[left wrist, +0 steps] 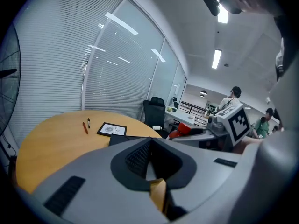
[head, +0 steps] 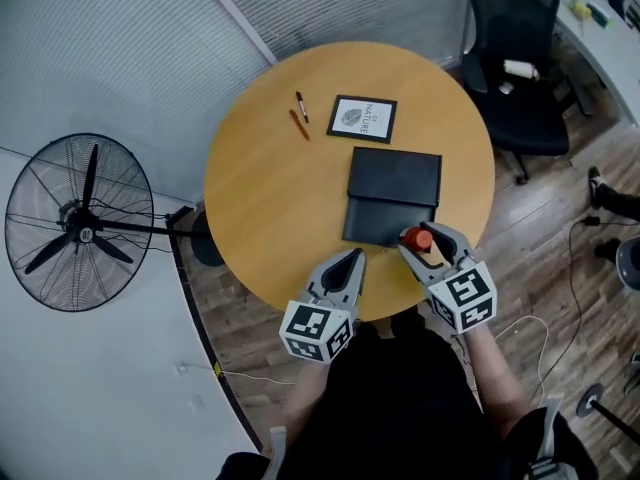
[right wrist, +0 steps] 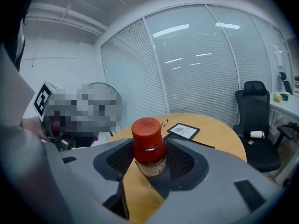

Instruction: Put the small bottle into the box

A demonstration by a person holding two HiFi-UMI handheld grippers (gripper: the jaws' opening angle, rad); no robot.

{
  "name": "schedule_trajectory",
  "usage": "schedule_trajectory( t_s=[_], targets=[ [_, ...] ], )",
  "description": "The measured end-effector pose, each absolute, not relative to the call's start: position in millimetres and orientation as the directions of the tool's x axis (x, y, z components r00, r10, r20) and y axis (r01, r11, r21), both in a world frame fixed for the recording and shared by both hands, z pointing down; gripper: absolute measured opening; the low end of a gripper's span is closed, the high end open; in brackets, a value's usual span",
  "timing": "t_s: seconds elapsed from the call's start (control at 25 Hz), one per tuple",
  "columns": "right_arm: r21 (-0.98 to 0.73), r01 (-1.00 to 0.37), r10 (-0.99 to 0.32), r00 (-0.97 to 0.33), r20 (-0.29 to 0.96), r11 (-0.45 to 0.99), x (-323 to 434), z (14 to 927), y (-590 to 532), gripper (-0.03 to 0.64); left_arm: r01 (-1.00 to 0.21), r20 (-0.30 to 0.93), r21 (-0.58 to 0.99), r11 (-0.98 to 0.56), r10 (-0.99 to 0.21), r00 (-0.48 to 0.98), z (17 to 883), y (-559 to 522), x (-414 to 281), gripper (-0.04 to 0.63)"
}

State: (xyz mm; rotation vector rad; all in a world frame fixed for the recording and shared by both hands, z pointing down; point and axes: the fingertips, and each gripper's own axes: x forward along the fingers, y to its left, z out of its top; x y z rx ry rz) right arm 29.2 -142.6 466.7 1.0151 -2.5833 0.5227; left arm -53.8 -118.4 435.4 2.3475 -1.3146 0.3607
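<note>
A small bottle (head: 417, 239) with a red cap and a reddish body stands upright between the jaws of my right gripper (head: 428, 250), which is shut on it. In the right gripper view the bottle (right wrist: 149, 146) fills the middle, pinched at its body by the gripper (right wrist: 149, 160). It hangs over the near right part of the round table, just at the near edge of a flat black box (head: 392, 194). My left gripper (head: 350, 261) is shut and holds nothing, near the table's front edge left of the box. The left gripper view shows the bottle (left wrist: 180, 130) to its right.
The wooden round table (head: 270, 188) also carries a black-framed card (head: 362, 118) and two pens (head: 300, 115) at its far side. A standing fan (head: 80, 223) is on the floor at left. A black office chair (head: 520, 68) is at the far right.
</note>
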Motion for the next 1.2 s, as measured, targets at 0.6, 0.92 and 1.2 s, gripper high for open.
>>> schedule_trajectory(
  t_s=[0.6,0.92,1.2],
  targets=[
    [-0.235,-0.725,-0.547,-0.657,0.518,0.648,15.6,535.6,-172.5,0.225,-0.864,0.476,0.26,-0.43,-0.722,0.502,468.3,-122.8,-67.8,-0.005],
    [-0.201,-0.74,-0.535,-0.621,0.573,0.642,2.7,572.5,-181.0,0.225,-0.849,0.485,0.27,-0.454,-0.698,0.527,478.6,-127.5,-73.5,-0.005],
    [-0.176,-0.767,-0.54,-0.576,0.614,0.618,-1.9,605.9,-186.9,0.225,-0.846,0.501,0.287,-0.45,-0.682,0.533,493.1,-132.9,-81.8,-0.005]
  ],
)
